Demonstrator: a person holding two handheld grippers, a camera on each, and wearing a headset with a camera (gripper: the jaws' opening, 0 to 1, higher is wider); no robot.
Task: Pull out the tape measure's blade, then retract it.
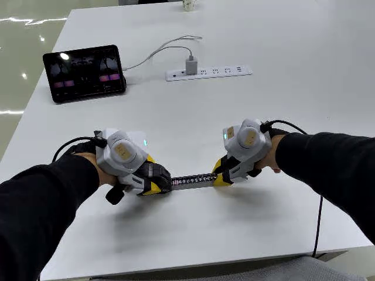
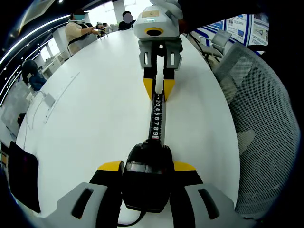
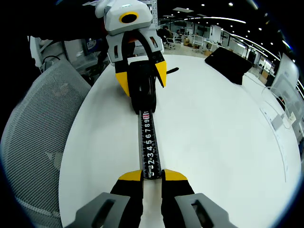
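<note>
A black tape measure case (image 1: 159, 177) sits low over the white table (image 1: 193, 111), with my left gripper (image 1: 153, 180) shut on it; its yellow-tipped fingers (image 2: 110, 167) clamp the case (image 2: 148, 173) from both sides. A short length of numbered blade (image 1: 194, 181) runs from the case to my right gripper (image 1: 221, 177), which is shut on the blade's end. In the right gripper view the blade (image 3: 148, 148) shows digits up to 9 and ends between the right gripper (image 3: 152, 176) tips. The left gripper view shows the blade (image 2: 156, 118) stretching straight to the right gripper (image 2: 159, 91).
A dark tablet (image 1: 85, 72) stands at the back left. A white power strip (image 1: 208, 72) with a plugged charger (image 1: 191, 64) and cable lies behind the grippers. A grey mesh chair (image 2: 266, 128) stands at the table's near edge. People sit at the far end (image 2: 83, 26).
</note>
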